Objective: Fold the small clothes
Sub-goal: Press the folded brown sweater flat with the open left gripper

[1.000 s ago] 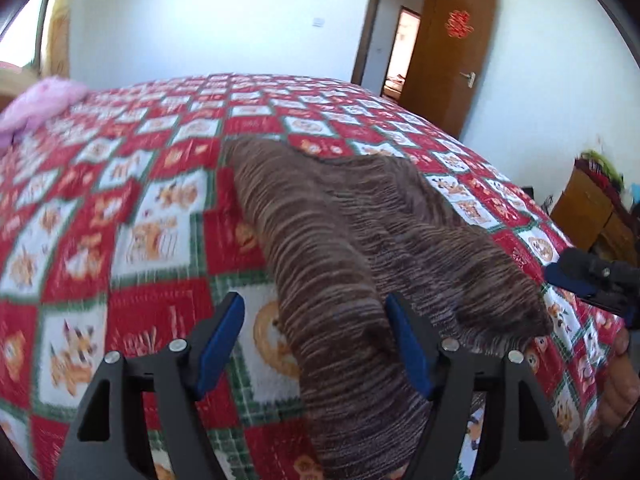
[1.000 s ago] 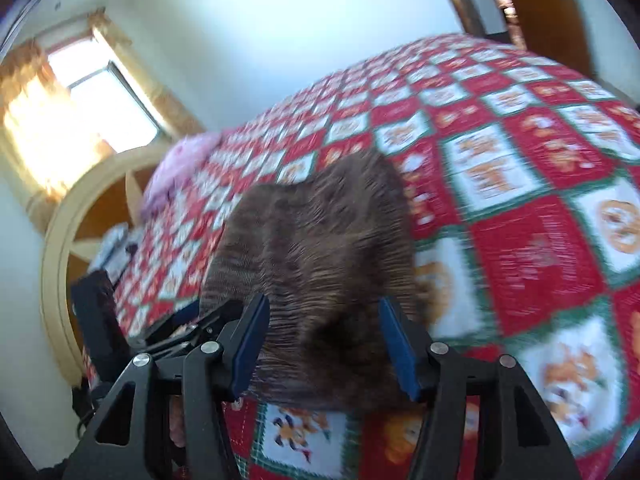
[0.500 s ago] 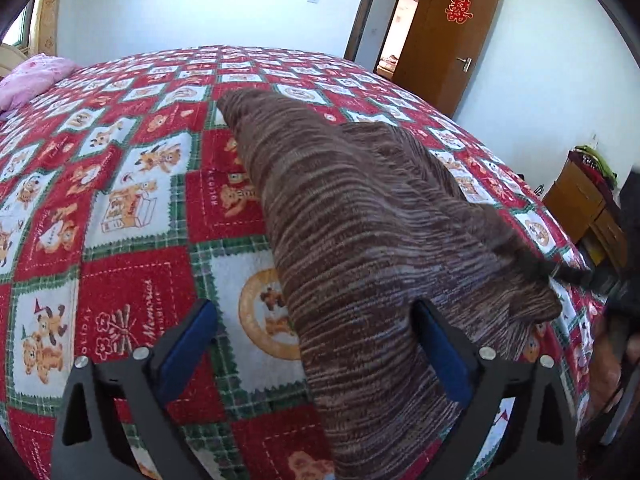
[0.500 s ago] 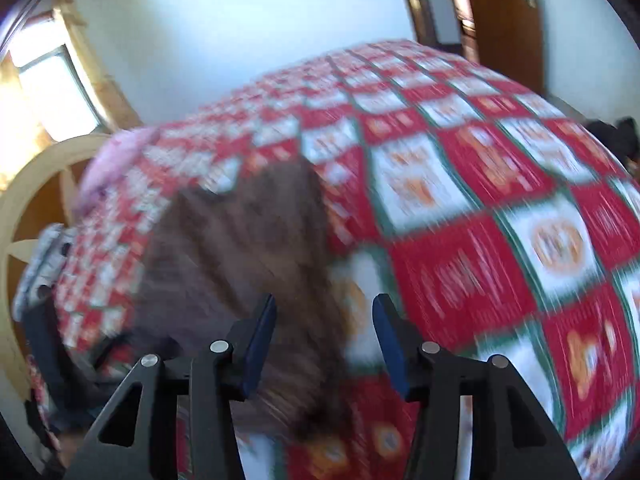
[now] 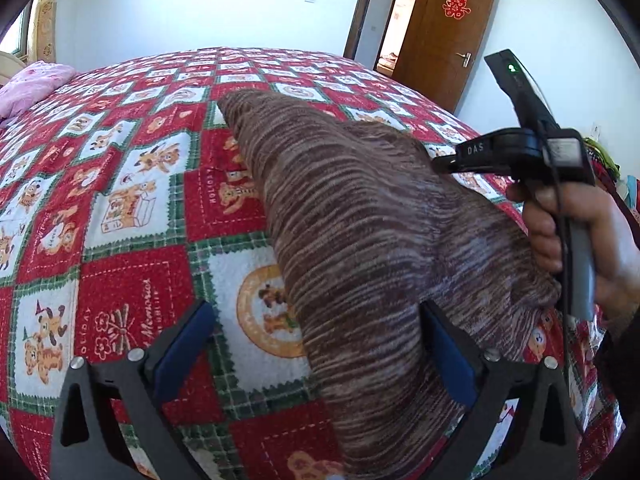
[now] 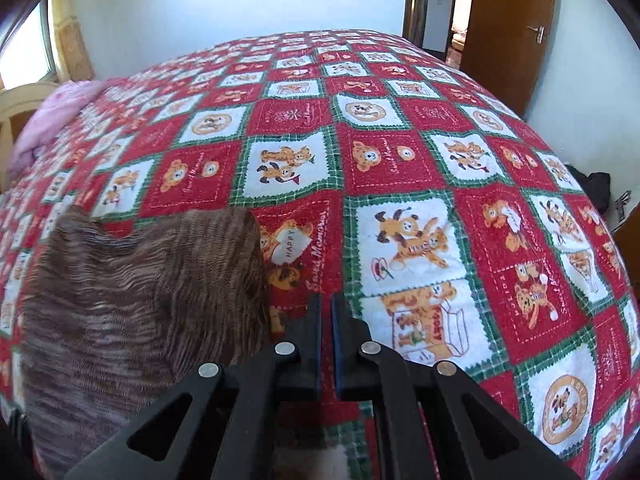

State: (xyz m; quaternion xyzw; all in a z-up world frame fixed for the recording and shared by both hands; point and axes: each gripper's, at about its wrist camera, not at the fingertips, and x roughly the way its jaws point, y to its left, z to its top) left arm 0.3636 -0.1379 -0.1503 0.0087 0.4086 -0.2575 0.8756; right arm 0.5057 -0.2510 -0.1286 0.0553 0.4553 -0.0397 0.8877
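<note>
One brown striped knit garment [image 5: 360,232] is seen, spread on the red, white and green bear-print quilt [image 5: 132,200]. Two tongs are in use. The left gripper [image 5: 316,352] is released, its blue-padded fingers [image 5: 182,344] spread wide; the garment's near end lies between them and is cut off by the lower edge of the frame, so its full shape cannot be made out. The right gripper [image 6: 326,340] is clenched on nothing, with only a thin slit left between its fingers, and the garment [image 6: 132,308] is found just to its left, over bare quilt [image 6: 420,200]. In the left wrist view that second tool [image 5: 520,148] is seen from the side, gripped by one hand [image 5: 576,236] at the garment's right edge. One pink pillow [image 5: 32,88] lies far ahead to the left, partly cropped. One wooden door [image 5: 444,28] stands open ahead to the right.
</note>
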